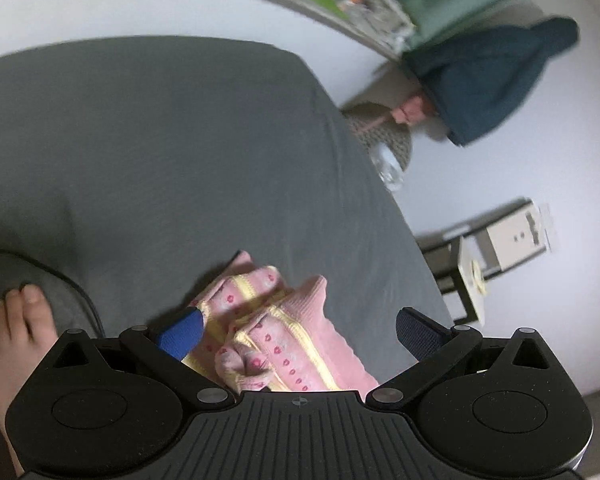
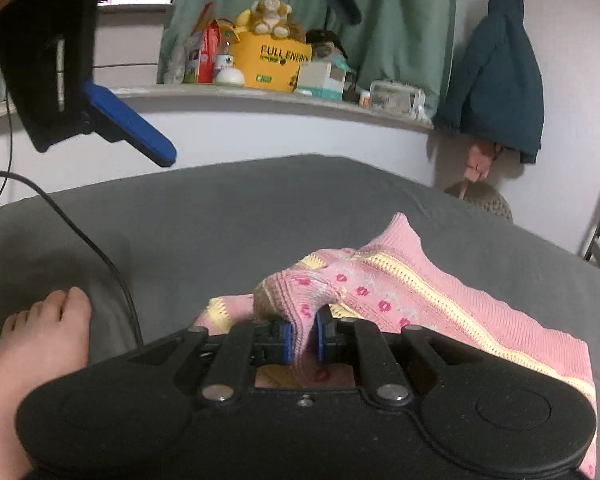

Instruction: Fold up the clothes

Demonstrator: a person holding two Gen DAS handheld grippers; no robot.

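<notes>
Pink knitted garment (image 2: 400,292), striped in pale yellow and dotted with small red flowers, lies bunched on the grey bed sheet (image 2: 220,216), filling the lower centre and lower right of the right wrist view. Directly at the bottom centre of that view, the right gripper (image 2: 305,338) has its 2 blue pads drawn narrow, with a raised fold of the knit pinched between them. In the left wrist view the same garment (image 1: 276,336) sits at the lower centre, between the spread fingers of the left gripper (image 1: 300,332); its jaws stand wide, the left blue pad (image 1: 182,332) touching or just beside the crumpled edge, the right pad clear of the cloth. The right wrist view alone shows the left gripper (image 2: 236,68) from outside, lifted in the upper left of the frame above the bed, with one blue finger (image 2: 130,124) angled down, plus a shelf (image 2: 260,94) carrying a yellow box (image 2: 272,66) and a plush toy (image 2: 270,16). Both views show a bare foot (image 2: 40,344) at the lower left, a black cable (image 2: 80,236), a dark teal jacket (image 2: 496,76) hanging on the wall and a green curtain (image 2: 400,20).
</notes>
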